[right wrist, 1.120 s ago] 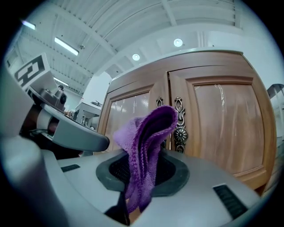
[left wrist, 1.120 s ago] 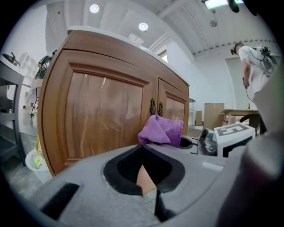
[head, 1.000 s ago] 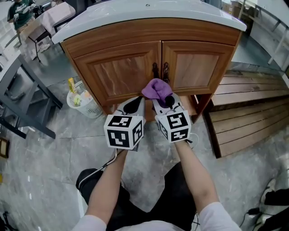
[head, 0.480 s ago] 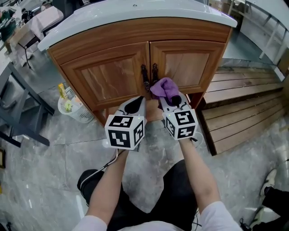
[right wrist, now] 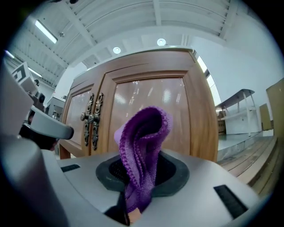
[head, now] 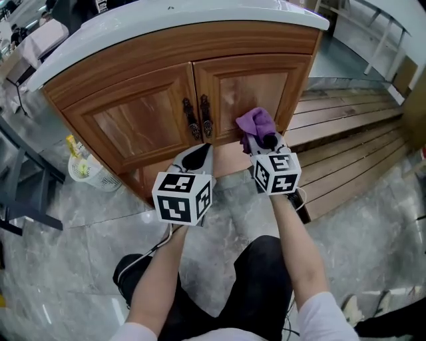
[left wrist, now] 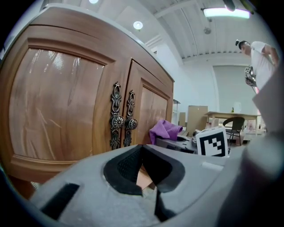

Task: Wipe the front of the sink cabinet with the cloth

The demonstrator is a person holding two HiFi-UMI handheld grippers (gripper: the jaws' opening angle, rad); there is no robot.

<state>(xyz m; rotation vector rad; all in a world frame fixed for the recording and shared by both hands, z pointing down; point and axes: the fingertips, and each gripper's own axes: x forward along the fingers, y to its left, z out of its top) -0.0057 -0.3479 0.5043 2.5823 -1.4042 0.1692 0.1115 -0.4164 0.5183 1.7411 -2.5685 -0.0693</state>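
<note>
The wooden sink cabinet [head: 133, 120] has two doors under a white top [head: 166, 20], with ornate dark handles [head: 198, 118] at the middle seam. A purple cloth [head: 255, 124] sticks up from my right gripper [head: 266, 141], which is shut on it and holds it in front of the lower part of the right door [head: 256, 86]. The right gripper view has the cloth [right wrist: 143, 146] bunched against that door panel [right wrist: 177, 111]; I cannot tell whether it touches. My left gripper [head: 196, 156] is shut on nothing, low in front of the handles [left wrist: 123, 120].
A white wire basket [head: 86, 170] with bottles stands on the floor left of the cabinet. Wooden planks [head: 346, 126] lie to the right. A dark table frame [head: 16, 186] is at far left. A person [left wrist: 264, 53] stands far off, near a table and chair [left wrist: 233, 122].
My right gripper has carried the cloth rightward, from beside the handles to the lower part of the right door. The left gripper has stayed about where it was.
</note>
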